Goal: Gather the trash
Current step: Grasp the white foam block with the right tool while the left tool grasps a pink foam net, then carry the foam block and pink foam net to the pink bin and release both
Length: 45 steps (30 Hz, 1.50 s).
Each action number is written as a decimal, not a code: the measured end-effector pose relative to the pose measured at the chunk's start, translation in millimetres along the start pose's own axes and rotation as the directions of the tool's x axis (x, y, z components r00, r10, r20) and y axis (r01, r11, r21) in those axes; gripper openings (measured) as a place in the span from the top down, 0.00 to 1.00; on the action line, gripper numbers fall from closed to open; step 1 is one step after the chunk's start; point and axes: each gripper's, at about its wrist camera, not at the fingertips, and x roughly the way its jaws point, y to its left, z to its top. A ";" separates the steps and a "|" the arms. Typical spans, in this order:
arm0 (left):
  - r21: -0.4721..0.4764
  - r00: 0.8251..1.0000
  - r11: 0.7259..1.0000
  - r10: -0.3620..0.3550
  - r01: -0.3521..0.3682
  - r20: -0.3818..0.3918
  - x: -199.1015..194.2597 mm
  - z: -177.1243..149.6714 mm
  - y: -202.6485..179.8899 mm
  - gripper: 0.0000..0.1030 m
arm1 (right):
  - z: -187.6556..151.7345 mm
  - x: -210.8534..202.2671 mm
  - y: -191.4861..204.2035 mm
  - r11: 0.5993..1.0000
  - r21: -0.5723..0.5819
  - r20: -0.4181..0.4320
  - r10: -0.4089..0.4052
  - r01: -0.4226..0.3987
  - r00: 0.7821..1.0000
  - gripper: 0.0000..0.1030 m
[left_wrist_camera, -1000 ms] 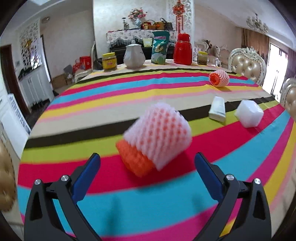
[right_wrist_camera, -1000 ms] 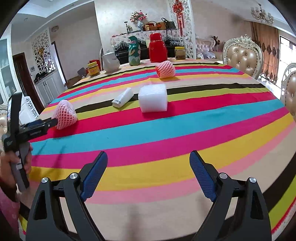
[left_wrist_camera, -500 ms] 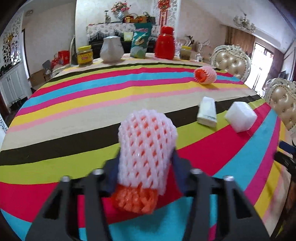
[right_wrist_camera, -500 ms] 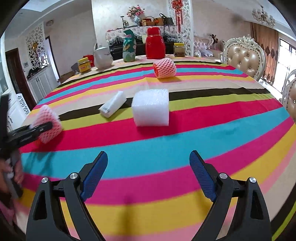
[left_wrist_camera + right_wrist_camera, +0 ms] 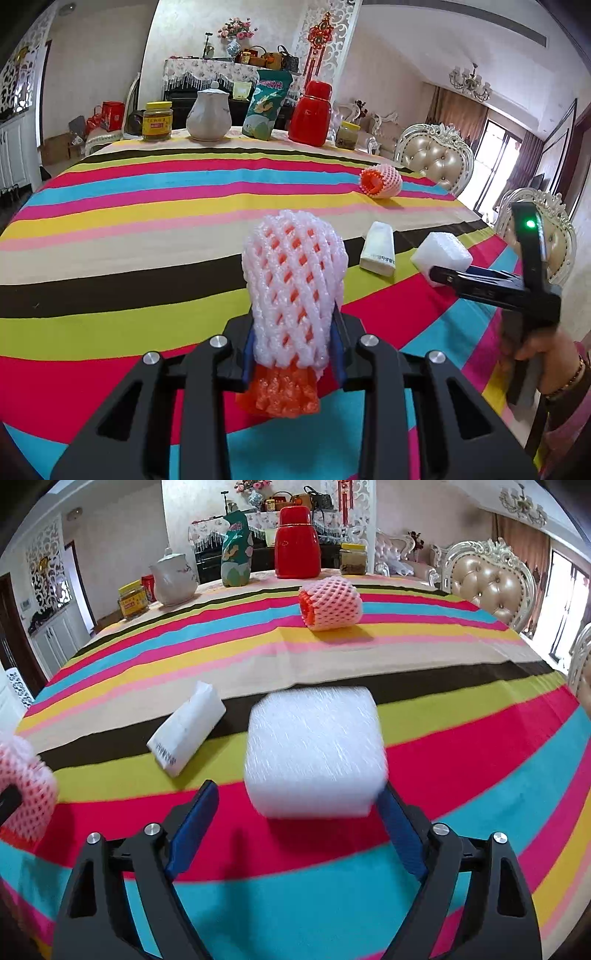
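Note:
My left gripper (image 5: 293,332) pinches a pink-white foam fruit net (image 5: 291,266) with an orange inner layer, and its jaws are still closing on it. The same net shows at the left edge of the right wrist view (image 5: 26,779). My right gripper (image 5: 295,794) is at a white foam block (image 5: 314,749) on the striped tablecloth (image 5: 480,775), jaws wide and closing. The block's near end lies between the pads, with a gap at the left pad. A small white packet (image 5: 188,731) lies to its left. A second foam net (image 5: 330,603) lies farther back.
Along the table's far edge stand a yellow-lidded jar (image 5: 157,122), a white teapot (image 5: 208,116), a green snack bag (image 5: 266,105), a red flask (image 5: 312,112) and a small jar (image 5: 352,557). Padded chairs (image 5: 434,158) stand at the right. A person's hand (image 5: 543,350) holds the right gripper.
The left jaws closed onto the foam net, which now stands upright between them. The right gripper moved forward across the table until the white block's near end lay between its jaws.

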 end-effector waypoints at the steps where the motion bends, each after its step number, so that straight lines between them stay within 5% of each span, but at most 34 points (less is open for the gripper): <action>1: 0.001 1.000 1.000 0.005 -0.005 0.004 -0.7 0.0 -0.2 0.70 | 2.6 2.2 2.1 1.000 -0.007 0.002 -0.014 0.014 1.000 0.26; 4: 0.014 1.000 1.000 0.015 -0.015 0.009 -2.0 -0.4 -3.3 0.69 | 6.1 11.2 5.0 0.998 -0.019 -0.029 -0.053 0.053 0.998 0.39; 12: 0.039 1.000 0.999 0.023 -0.023 0.007 -4.3 -1.9 -8.7 0.69 | 5.7 6.1 4.9 0.997 -0.024 0.005 -0.074 0.074 0.997 0.41; 24: 0.014 1.000 1.000 0.016 -0.016 0.016 -5.5 -1.1 -1.5 0.69 | 2.2 -0.6 -23.0 0.990 0.132 0.016 -0.043 0.041 0.999 0.41; 31: 0.026 0.996 0.997 0.069 -0.071 0.056 -13.1 -1.7 -5.1 0.69 | -32.3 -50.0 -6.4 0.995 0.085 0.066 0.047 -0.052 0.997 0.41; 39: 0.063 0.986 0.989 0.129 -0.136 0.107 -23.4 -4.2 -15.4 0.69 | -62.3 -108.2 -11.7 0.998 0.006 0.121 0.067 -0.069 0.990 0.41; 45: 0.065 0.991 0.991 0.115 -0.119 0.067 -42.1 -20.4 -44.5 0.69 | -87.4 -135.3 -31.2 0.997 -0.005 0.137 0.080 -0.080 0.987 0.41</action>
